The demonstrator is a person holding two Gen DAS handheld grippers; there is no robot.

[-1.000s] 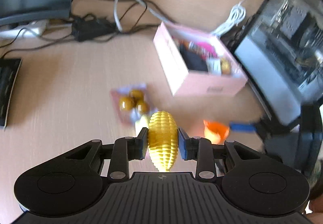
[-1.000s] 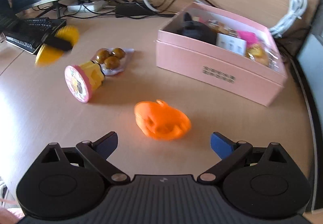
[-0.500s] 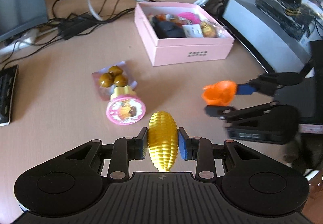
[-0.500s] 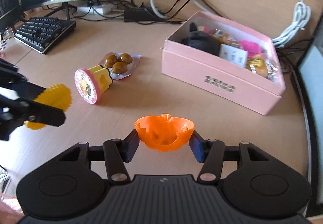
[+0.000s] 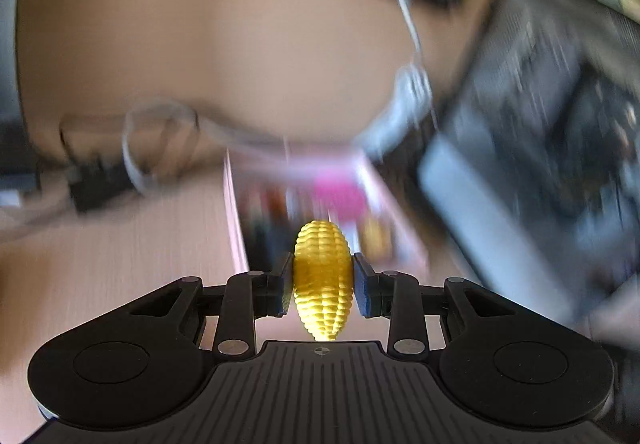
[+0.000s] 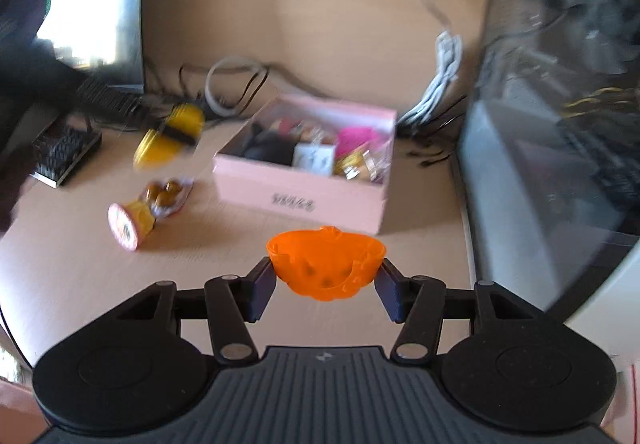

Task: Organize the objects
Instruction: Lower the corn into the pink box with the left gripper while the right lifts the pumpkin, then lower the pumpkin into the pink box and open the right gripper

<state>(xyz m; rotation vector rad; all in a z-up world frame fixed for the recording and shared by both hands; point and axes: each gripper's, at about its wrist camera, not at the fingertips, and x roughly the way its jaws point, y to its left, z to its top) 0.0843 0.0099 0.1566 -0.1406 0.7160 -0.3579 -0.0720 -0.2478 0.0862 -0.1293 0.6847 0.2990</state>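
Wooden desk (image 6: pixel 72 284) carries a pink box (image 6: pixel 304 199) at 12 o'clock, evidently the destination, since the left gripper (image 5: pixel 323 280) clamps a toy corn cob (image 5: pixel 323 280) and the right gripper (image 6: pixel 325 278) pinches an orange pumpkin bowl (image 6: pixel 325 262).

Count: one yellow corn toy (image 5: pixel 323 280), one orange cup (image 6: pixel 325 262), one pink box (image 6: pixel 308 179), one pink-lidded yellow cup (image 6: pixel 130 222), one packet (image 6: pixel 166 193) with three brown balls.

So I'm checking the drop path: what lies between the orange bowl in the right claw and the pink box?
Only bare desk shows between the orange bowl and the pink box in the right wrist view.
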